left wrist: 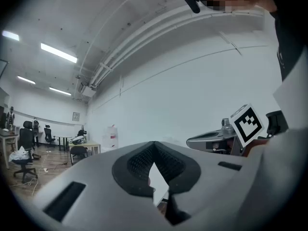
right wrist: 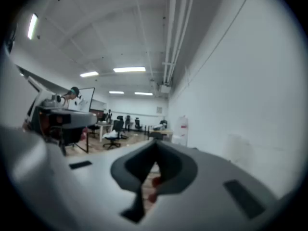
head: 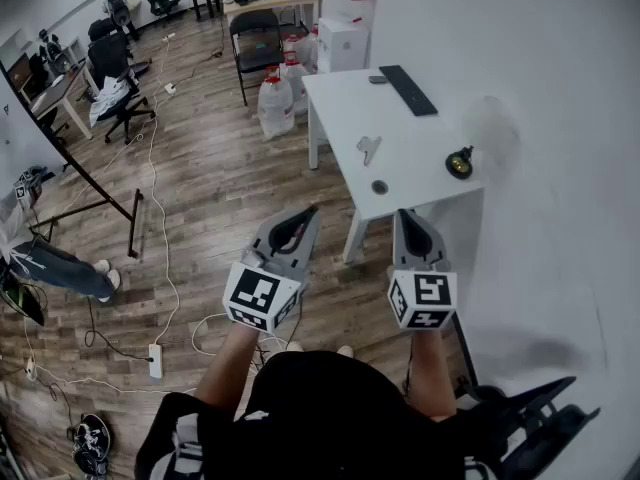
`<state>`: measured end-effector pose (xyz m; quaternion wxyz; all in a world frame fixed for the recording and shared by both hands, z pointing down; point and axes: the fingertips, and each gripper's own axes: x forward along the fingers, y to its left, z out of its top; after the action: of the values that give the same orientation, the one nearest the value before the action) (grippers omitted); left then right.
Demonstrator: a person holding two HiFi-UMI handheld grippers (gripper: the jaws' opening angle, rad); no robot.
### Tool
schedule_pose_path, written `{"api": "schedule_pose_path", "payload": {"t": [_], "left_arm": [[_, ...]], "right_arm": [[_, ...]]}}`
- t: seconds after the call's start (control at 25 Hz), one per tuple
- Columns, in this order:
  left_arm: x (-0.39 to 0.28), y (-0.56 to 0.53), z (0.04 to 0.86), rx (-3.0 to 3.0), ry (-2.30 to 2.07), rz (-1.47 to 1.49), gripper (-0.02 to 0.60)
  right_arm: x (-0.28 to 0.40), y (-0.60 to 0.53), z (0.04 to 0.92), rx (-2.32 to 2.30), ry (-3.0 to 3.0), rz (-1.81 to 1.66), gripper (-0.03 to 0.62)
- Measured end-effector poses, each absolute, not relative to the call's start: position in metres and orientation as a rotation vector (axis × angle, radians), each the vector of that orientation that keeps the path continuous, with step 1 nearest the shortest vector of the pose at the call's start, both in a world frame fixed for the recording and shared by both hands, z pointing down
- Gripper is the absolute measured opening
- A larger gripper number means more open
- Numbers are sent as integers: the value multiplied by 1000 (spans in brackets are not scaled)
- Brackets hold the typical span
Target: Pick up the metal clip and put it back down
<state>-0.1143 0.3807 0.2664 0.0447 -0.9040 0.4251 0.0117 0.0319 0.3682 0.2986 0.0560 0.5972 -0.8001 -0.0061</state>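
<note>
The metal clip (head: 368, 148), small and silver-grey, lies on the white table (head: 430, 133) near its left edge. Both grippers are held in the air short of the table's front edge, over the wooden floor. My left gripper (head: 300, 216) is shut with nothing between its jaws, and points toward the table's front left corner. My right gripper (head: 410, 218) is shut and empty too, just before the front edge. In the left gripper view the jaw tips (left wrist: 154, 144) meet against a white wall. The right gripper view shows closed tips (right wrist: 155, 144) too. The clip is out of sight in both gripper views.
On the table lie a black keyboard (head: 408, 89), a black and yellow round object (head: 459, 162) and a small dark disc (head: 379, 186). Water jugs (head: 275, 103), white boxes (head: 342, 43) and a chair (head: 256, 43) stand beyond it. Cables and a power strip (head: 155, 360) lie on the floor.
</note>
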Motion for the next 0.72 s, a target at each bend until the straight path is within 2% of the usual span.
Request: {"api": "schedule_pose_path", "payload": {"t": [0.72], "left_arm": [[-48, 384, 295, -2735, 1361, -61, 25]], "right_arm": [[94, 364, 329, 1702, -2509, 66, 34]]}}
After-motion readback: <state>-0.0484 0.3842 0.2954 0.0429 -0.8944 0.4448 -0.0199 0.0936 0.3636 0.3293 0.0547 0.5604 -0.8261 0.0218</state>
